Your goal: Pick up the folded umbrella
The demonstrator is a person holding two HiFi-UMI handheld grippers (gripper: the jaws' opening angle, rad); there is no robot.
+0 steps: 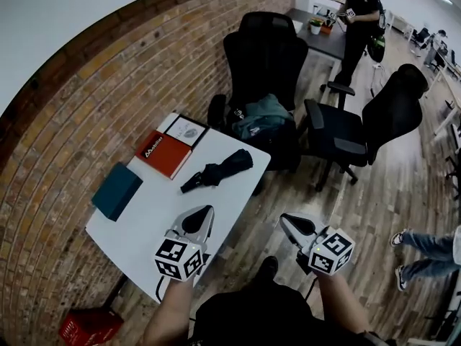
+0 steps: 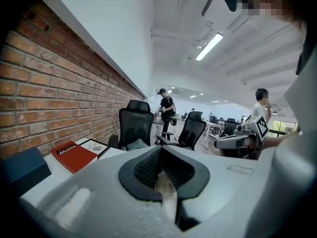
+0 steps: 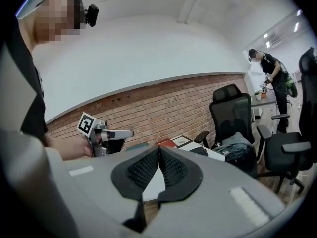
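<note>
Two grey grippers with marker cubes are held at the near end of a white rectangular table (image 1: 155, 218). The left gripper (image 1: 209, 210) is seen over the table's near edge; its jaws are pressed together tip to tip, and nothing is caught between them. The right gripper (image 1: 283, 219) is held beside the table, above the wooden plank floor (image 1: 374, 200), and its jaws are likewise closed on nothing.

The folded black umbrella (image 1: 220, 170) is laid flat on the far half of the table, near its right edge, with the handle end turned toward the left. It is touched by neither gripper and lies well apart from both.

A red hardcover book (image 1: 164, 153) is placed near the umbrella's left, and a white framed card (image 1: 186, 130) is set just beyond that book. A teal flat box (image 1: 116, 190) rests near the brick wall (image 1: 86, 107).

Behind the table a black mesh office chair (image 1: 263, 49) is seen, with a grey-green bag (image 1: 263, 117) on its seat.
</note>
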